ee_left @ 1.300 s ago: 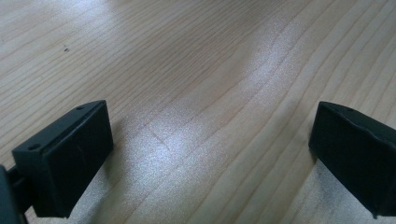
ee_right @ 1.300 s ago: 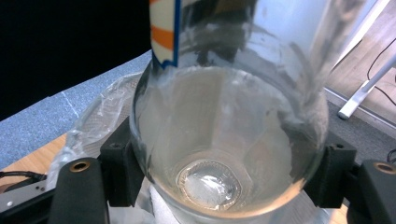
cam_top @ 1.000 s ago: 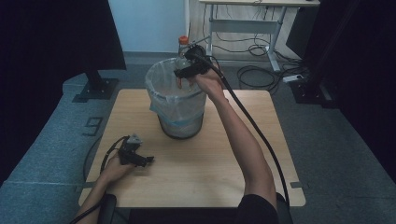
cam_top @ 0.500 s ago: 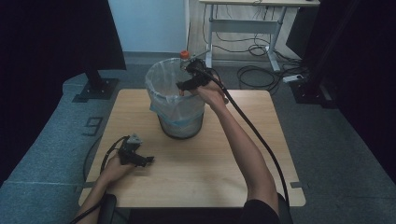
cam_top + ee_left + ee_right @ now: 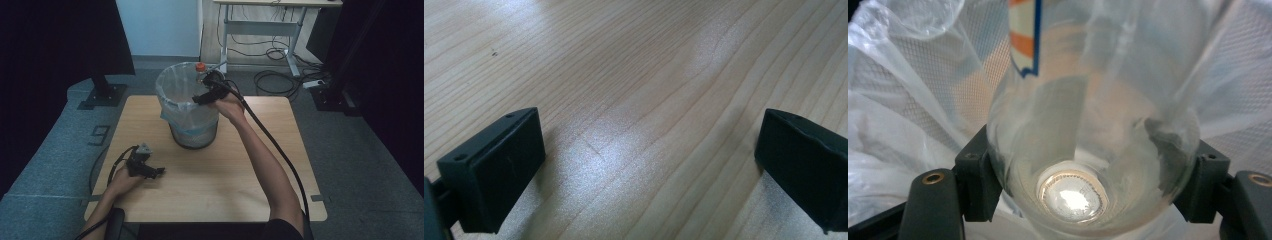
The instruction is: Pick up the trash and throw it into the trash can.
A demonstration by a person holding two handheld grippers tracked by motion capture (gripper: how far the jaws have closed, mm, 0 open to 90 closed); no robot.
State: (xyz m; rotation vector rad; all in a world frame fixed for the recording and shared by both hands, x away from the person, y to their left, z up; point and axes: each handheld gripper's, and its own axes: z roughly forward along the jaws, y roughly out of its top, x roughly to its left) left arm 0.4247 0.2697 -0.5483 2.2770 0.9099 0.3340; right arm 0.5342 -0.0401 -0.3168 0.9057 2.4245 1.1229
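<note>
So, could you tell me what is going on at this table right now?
A person works with a gripper in each hand. The right gripper is shut on a clear plastic bottle with an orange cap, holding it over a mesh bin lined with a plastic bag. The left gripper rests open on the wooden table, holding nothing.

My table [image 5: 634, 75] is pale wood, smooth, with fine grain and a soft sheen under the light. My left gripper [image 5: 644, 165] has matt black plastic jaws. My right gripper [image 5: 1088, 185] clasps a clear, glossy plastic bottle [image 5: 1088, 125] bearing a paper-like label at 12 o'clock. Beyond it, the bin [image 5: 192, 132] is fine metal mesh lined with a thin, crinkled, translucent plastic bag [image 5: 908, 100].
</note>
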